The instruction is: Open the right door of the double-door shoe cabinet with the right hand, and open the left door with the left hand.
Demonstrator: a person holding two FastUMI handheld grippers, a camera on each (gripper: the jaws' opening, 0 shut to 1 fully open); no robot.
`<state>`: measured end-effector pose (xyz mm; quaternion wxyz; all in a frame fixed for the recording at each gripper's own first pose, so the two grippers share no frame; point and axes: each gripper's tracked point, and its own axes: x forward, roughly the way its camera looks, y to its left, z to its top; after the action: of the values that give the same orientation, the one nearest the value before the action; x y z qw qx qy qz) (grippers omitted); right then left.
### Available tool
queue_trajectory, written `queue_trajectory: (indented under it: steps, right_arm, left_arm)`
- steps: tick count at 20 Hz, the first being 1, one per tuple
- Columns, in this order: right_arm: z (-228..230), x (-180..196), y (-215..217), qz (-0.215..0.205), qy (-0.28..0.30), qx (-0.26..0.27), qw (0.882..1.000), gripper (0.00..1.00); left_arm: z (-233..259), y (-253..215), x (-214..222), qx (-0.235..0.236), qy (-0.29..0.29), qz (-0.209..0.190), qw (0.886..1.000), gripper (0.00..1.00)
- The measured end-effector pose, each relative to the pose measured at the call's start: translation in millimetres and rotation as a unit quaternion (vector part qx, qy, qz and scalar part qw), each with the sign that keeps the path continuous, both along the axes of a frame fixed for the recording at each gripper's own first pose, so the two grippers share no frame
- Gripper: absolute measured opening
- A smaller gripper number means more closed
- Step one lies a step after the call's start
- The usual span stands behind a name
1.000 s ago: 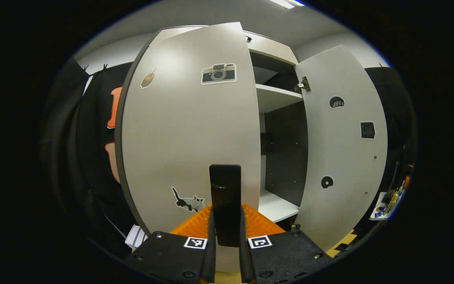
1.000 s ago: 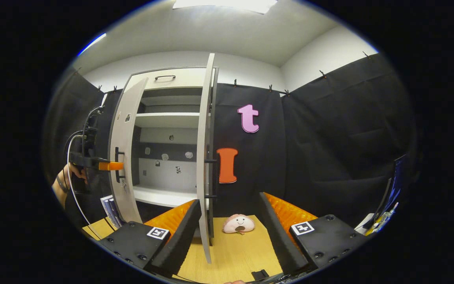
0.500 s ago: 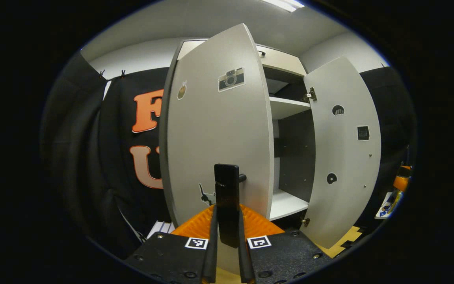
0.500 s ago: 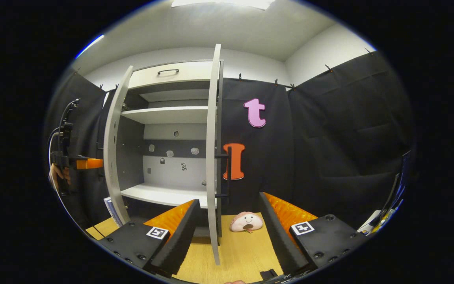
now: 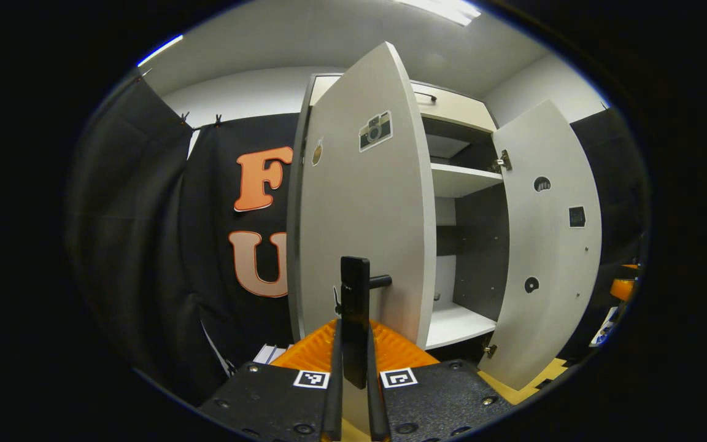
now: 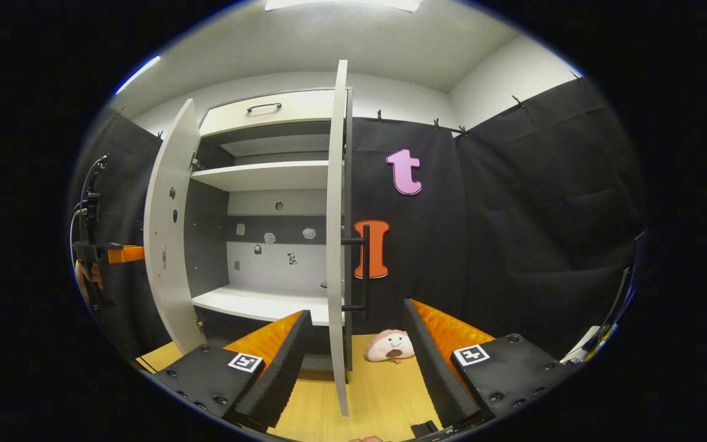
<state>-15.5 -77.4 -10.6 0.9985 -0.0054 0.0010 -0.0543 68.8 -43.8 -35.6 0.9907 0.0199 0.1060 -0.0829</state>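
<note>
I have the left gripper (image 5: 353, 393) clamped narrow on the left door's handle (image 5: 355, 319), the bar standing upright between my fingers at the bottom centre of the left gripper view. Over the last second the left door (image 5: 366, 215) has swung a good way outward: its face now looks much narrower in mid-frame, and more of the booth wall shows to the left of it. The camera sticker (image 5: 375, 130) sits high on that face.

In the right gripper view my right gripper (image 6: 353, 368) is spread wide and holds nothing — the right door (image 6: 336, 245) stands edge-on between the fingers, at centre frame, not touched by either that I can see. Its handle (image 6: 363, 264) juts to the right of the edge. The left door there, at left of frame, has turned to show its inner side, with the left gripper beyond it at the far left edge.

Both doors look open, shelves (image 6: 264, 178) bare to view — I judge the task nearly finished, with only the release of the left handle left
</note>
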Motion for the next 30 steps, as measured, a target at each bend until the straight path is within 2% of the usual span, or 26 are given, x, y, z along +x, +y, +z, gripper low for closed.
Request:
queue_trajectory:
  steps: [2, 4, 5, 8, 11, 12, 14, 21, 23, 28, 30]
  right_arm:
    - [3, 2, 1, 0.003, -0.004, 0.001, 1.0, 0.97]
    - [4, 4, 0, 0.004, -0.007, 0.0, 1.0, 0.97]
    - [5, 5, -1, 0.004, -0.007, 0.0, 1.0, 0.97]
    - [6, 12, 3, 0.014, -0.009, 0.006, 1.0, 0.98]
    - [6, 17, 6, 0.024, -0.008, 0.011, 1.0, 1.0]
    - [6, 18, 7, 0.025, -0.007, 0.011, 1.0, 1.0]
    - [5, 18, 7, 0.026, -0.005, 0.01, 1.0, 0.97]
    - [10, 13, 12, 0.024, -0.001, -0.001, 1.0, 0.97]
    - [14, 12, 18, 0.031, -0.005, -0.003, 1.0, 0.98]
    - [12, 8, 30, 0.051, -0.007, -0.008, 0.999, 0.98]
    - [6, 7, 30, 0.051, -0.004, -0.009, 0.999, 0.98]
  left_arm:
    - [2, 15, 0, 0.002, -0.005, 0.025, 1.0, 0.17]
    - [9, 39, -3, 0.008, -0.017, 0.046, 0.999, 0.11]
    - [12, 50, -4, 0.012, -0.022, 0.048, 0.999, 0.07]
    - [13, 73, -2, 0.021, -0.026, 0.044, 0.998, 0.05]
    - [15, 103, 2, 0.041, -0.035, 0.061, 0.997, 0.01]
    - [16, 107, 3, 0.039, -0.039, 0.054, 0.997, 0.01]
    - [17, 110, 6, 0.026, -0.041, 0.036, 0.998, 0.01]
    - [17, 113, 6, 0.024, -0.048, -0.024, 0.998, 0.0]
    - [17, 114, 4, 0.013, -0.049, -0.017, 0.999, 0.01]
    - [18, 118, -24, 0.018, -0.041, 0.025, 0.999, 0.01]
    - [23, 104, -46, -0.001, -0.039, 0.021, 0.999, 0.0]
